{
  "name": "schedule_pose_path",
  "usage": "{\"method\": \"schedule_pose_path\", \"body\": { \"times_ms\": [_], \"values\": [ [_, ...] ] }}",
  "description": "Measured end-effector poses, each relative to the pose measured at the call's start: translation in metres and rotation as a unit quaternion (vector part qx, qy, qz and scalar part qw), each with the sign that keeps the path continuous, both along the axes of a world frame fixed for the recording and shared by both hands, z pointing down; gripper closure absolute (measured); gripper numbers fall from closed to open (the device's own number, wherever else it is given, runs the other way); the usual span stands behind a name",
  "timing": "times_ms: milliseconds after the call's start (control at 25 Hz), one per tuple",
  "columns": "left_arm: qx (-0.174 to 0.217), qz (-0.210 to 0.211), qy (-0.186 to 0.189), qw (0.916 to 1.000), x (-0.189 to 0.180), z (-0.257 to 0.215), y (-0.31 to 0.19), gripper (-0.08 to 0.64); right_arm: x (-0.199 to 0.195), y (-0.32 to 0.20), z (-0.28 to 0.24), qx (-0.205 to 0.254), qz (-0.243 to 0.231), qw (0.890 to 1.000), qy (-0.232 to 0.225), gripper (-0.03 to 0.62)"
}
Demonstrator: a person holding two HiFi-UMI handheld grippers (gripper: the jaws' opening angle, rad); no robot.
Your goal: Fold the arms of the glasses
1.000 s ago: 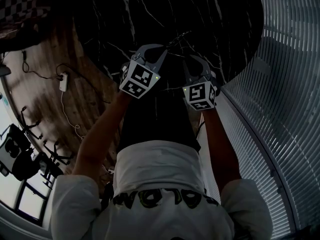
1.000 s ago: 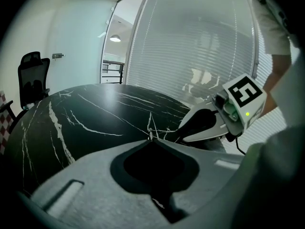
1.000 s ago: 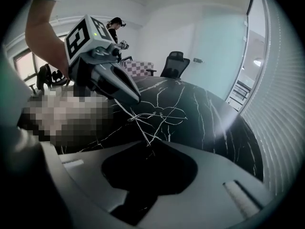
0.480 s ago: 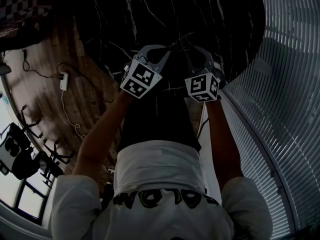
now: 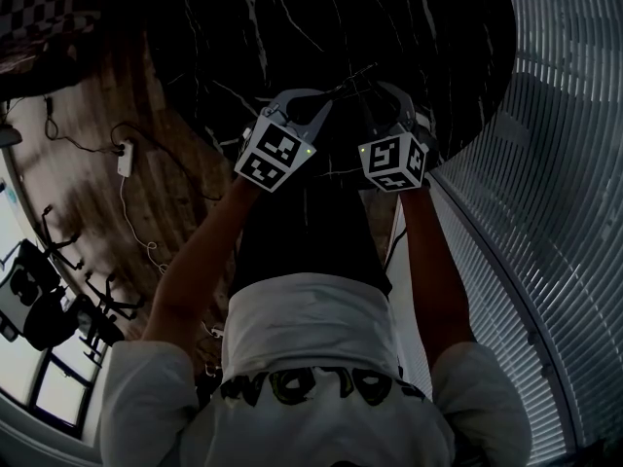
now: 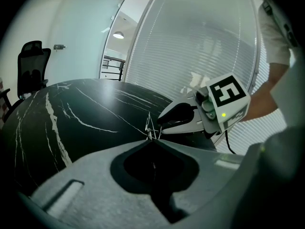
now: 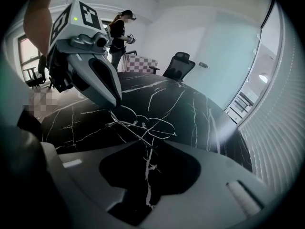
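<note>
Thin wire-framed glasses (image 7: 152, 124) hang just above the black marble table (image 5: 321, 17), held between both grippers. My left gripper (image 6: 151, 138) is shut on one end of the frame; the right gripper view shows its tips (image 7: 116, 104) pinching the wire. My right gripper (image 7: 148, 141) has just been opening. Its jaws stand a narrow gap apart, with the end of a temple arm lying between them, not pressed. In the head view the glasses (image 5: 352, 74) show as a faint line beyond the left gripper (image 5: 326, 100) and the right gripper (image 5: 375, 95).
Slatted blinds (image 5: 555, 212) run close along the table's right edge. A person (image 7: 119, 27) stands beyond the table's far side near a black office chair (image 7: 178, 66). A power strip (image 5: 125, 159) with cables lies on the wooden floor to the left.
The right gripper has shifted a little farther from me and rolled, its marker cube now turned more upright. The left gripper has kept its place on the glasses.
</note>
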State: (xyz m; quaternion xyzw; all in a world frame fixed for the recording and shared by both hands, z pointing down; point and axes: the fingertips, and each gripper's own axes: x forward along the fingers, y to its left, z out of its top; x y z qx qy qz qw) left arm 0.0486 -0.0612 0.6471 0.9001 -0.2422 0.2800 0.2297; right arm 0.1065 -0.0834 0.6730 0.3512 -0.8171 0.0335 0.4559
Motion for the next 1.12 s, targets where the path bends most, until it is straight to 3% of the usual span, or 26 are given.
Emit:
{"method": "schedule_pose_path", "body": {
  "times_ms": [560, 1120],
  "values": [
    [-0.011, -0.011, 0.011, 0.9998, -0.001, 0.002, -0.003, 0.549, 0.000, -0.007, 0.000, -0.007, 0.023, 1.000, -0.007, 0.480],
    [-0.010, -0.002, 0.009, 0.9999, 0.002, 0.004, 0.000, 0.497, 0.004, 0.011, 0.003, -0.015, 0.036, 0.999, -0.006, 0.451]
  ]
}}
